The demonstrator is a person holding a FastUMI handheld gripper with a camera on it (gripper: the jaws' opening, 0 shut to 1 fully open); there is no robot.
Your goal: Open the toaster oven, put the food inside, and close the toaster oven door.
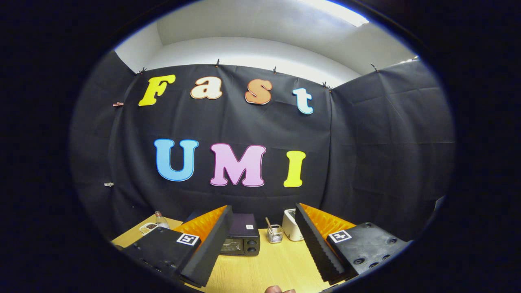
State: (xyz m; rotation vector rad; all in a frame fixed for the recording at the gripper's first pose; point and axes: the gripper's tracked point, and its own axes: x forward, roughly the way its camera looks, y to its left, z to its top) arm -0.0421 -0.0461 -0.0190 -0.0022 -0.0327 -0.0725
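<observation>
My gripper [260, 240] is held high above a wooden table [268, 264], its two fingers spread wide apart with nothing between them. Beyond the fingers, at the back of the table, stands a dark toaster oven [241, 239] with its door shut; two knobs show on its right side. Its left part is hidden behind my left finger [211, 244]. No food item is clear to me; a small plate [148, 228] with something dark on it sits at the far left of the table.
A small glass bottle [161, 220] stands by the plate. Right of the oven are a clear holder with sticks [274, 234] and a white appliance [291, 230]. A bit of a hand [279, 289] shows at the table's near edge. Black cloth walls enclose the booth.
</observation>
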